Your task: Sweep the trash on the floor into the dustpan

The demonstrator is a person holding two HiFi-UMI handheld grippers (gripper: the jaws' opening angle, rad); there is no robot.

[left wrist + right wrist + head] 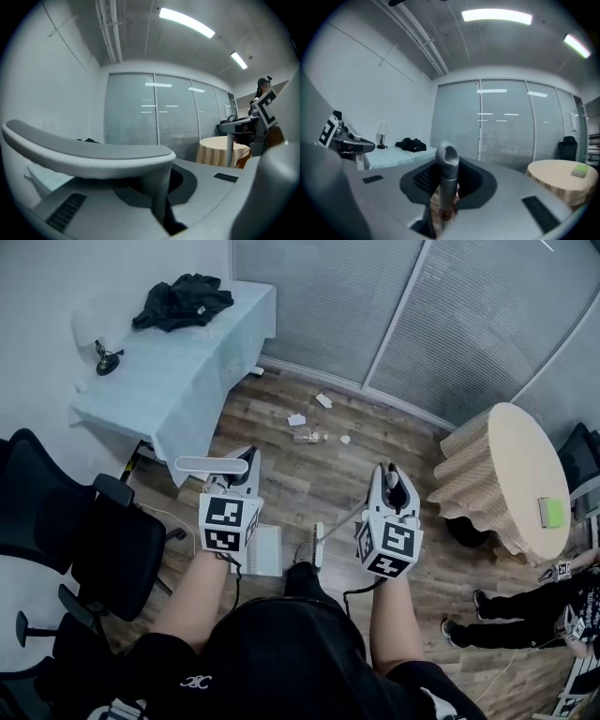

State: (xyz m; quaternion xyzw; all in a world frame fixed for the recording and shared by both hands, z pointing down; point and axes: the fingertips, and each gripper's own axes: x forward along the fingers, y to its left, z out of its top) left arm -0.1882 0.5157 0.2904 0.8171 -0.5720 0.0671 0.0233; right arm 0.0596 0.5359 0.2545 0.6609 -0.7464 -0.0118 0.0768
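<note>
Several bits of trash lie on the wood floor ahead: white paper scraps point(296, 419) point(323, 400) and a small clear bottle point(307, 438). My left gripper point(234, 486) point(161, 206) is shut on the stem of a grey dustpan handle point(214, 465) point(89, 152), whose T-bar top crosses the left gripper view. The dustpan's tray point(264, 551) rests on the floor by my legs. My right gripper point(394, 488) point(443, 206) is shut on the grey broom handle point(397, 486) point(446, 173). The stick slants down to the broom head point(317, 546) beside the tray.
A table with a pale blue cloth point(178, 371) stands at the left, with a black garment point(183, 301) and a lamp point(105, 357) on it. A black office chair point(75, 540) is near left. A round beige-clothed table point(506, 474) and another person's legs point(506, 624) are at the right.
</note>
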